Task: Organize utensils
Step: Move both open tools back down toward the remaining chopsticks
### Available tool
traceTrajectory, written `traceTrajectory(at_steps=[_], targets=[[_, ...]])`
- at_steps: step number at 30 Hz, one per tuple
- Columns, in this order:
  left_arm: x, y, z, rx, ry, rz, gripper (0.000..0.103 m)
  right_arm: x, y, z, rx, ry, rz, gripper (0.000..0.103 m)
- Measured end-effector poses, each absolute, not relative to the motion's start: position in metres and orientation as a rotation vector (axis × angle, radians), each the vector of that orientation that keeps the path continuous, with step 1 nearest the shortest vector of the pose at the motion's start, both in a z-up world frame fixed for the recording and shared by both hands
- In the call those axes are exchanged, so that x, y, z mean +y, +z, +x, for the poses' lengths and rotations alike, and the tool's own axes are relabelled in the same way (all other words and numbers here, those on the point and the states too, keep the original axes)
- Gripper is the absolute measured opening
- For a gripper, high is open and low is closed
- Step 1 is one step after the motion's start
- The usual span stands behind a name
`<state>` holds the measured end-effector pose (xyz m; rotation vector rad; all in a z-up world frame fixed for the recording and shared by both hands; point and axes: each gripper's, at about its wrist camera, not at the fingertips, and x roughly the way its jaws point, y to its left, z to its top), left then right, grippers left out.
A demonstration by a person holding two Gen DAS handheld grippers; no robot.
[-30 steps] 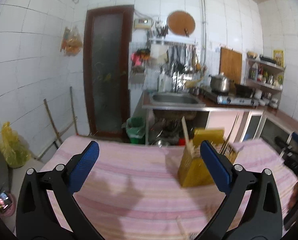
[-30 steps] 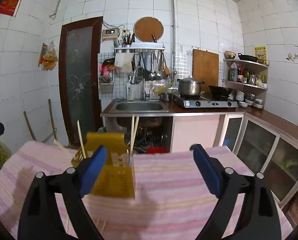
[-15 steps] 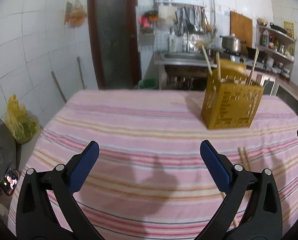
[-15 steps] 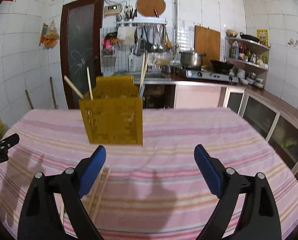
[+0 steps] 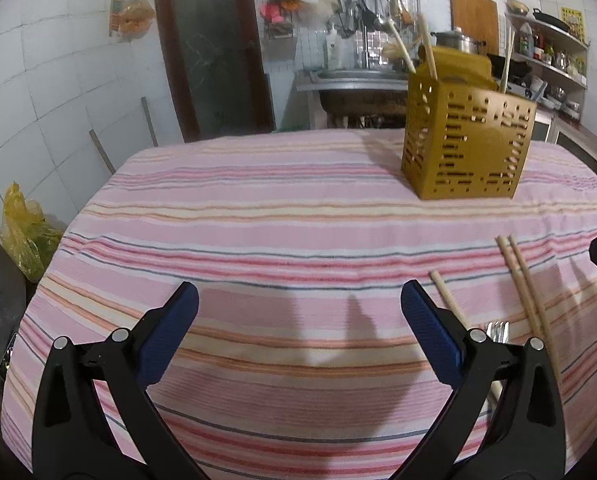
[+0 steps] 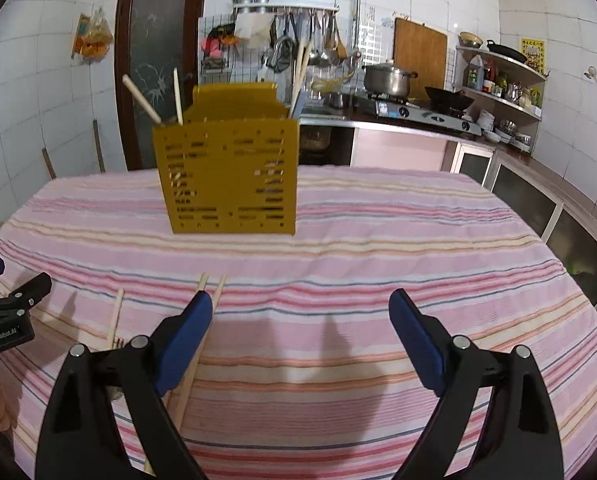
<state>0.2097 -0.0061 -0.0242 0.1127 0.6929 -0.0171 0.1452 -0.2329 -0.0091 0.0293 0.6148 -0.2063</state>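
Fingers of the left gripper (image 5: 298, 322) stand spread wide over bare striped cloth, with nothing between them; fingers of the right gripper (image 6: 300, 326) are likewise spread and empty. Landmark: yellow holder (image 6: 228, 176), upright on the tablecloth (image 5: 258, 208), with several chopsticks already standing in it. Loose utensils lie on the near side of the holder: a pair of chopsticks (image 5: 524, 296) side by side, a single chopstick (image 5: 448, 302) just left of the pair, and a fork (image 5: 497, 330), only its tines visible, between them. In the right wrist view the pair runs beneath the right gripper's left finger (image 6: 182, 344).

Step in hand, as judged: approach, before any pickup. The next move calls for choosing one loose piece, bringing one gripper's fingers astride it, and closing on a thin, low-lying stick without pinching the cloth.

Compared with the frames a second earlier, both cameras have dropped and tipped toward the table: the holder sits higher in view, and the loose chopsticks, then barely visible, now show plainly.
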Motion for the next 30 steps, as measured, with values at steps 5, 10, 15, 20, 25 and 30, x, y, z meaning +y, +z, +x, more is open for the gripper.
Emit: traceTrajectory(at_steps=[5, 10, 15, 20, 25, 30], targets=[[-0.005, -0.031, 0.215, 0.732, -0.023, 0.091, 0.098, -0.224, -0.019, 0.17, 0.683, -0.199, 0.043, 0.088], [-0.004, -0.034, 0.217, 0.743, -0.014, 0.086, 0.098, -0.214, -0.03, 0.189, 0.748, -0.188, 0.039, 0.088], [-0.002, -0.035, 0.22, 0.755, 0.002, 0.081, 0.098, -0.213, -0.044, 0.2, 0.82, -0.182, 0.038, 0.088], [0.002, -0.037, 0.223, 0.768, 0.021, 0.066, 0.098, -0.213, -0.052, 0.206, 0.868, -0.173, 0.046, 0.088], [0.007, -0.036, 0.226, 0.775, 0.042, 0.057, 0.098, -0.214, -0.054, 0.206, 0.88, -0.168, 0.056, 0.088], [0.007, -0.03, 0.226, 0.771, 0.051, 0.058, 0.098, -0.216, -0.053, 0.202, 0.868, -0.166, 0.076, 0.088]])
